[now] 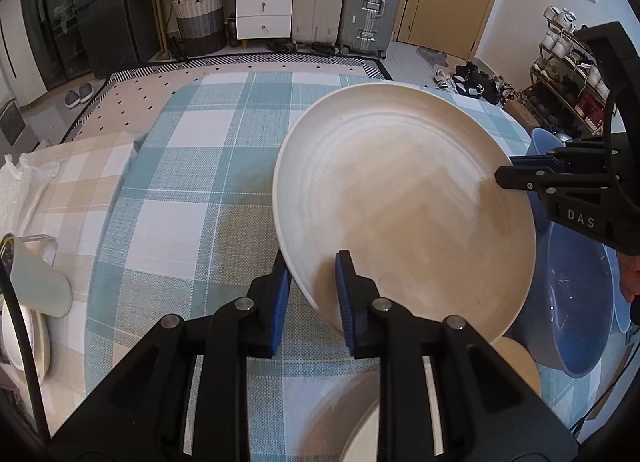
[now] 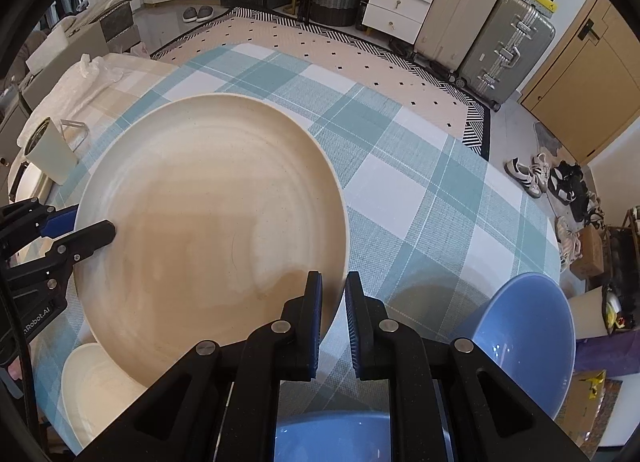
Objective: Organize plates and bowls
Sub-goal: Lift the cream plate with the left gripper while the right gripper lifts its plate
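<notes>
Plate [image 1: 404,198], rigid, smooth, likely slippery: left gripper [image 1: 314,298] straddles its rim unclosed, right gripper [image 2: 333,314] clamps the opposite rim.

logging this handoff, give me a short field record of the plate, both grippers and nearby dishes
plate: large cream plate, tilted, lifted above the table
left gripper: left gripper, jaws straddling the plate's near rim, gap still visible
right gripper: right gripper, jaws around the opposite rim, clamp unclear
nearby dishes: blue bowls; small cream dish under the plate's edge
surface: checked tablecloth
</notes>
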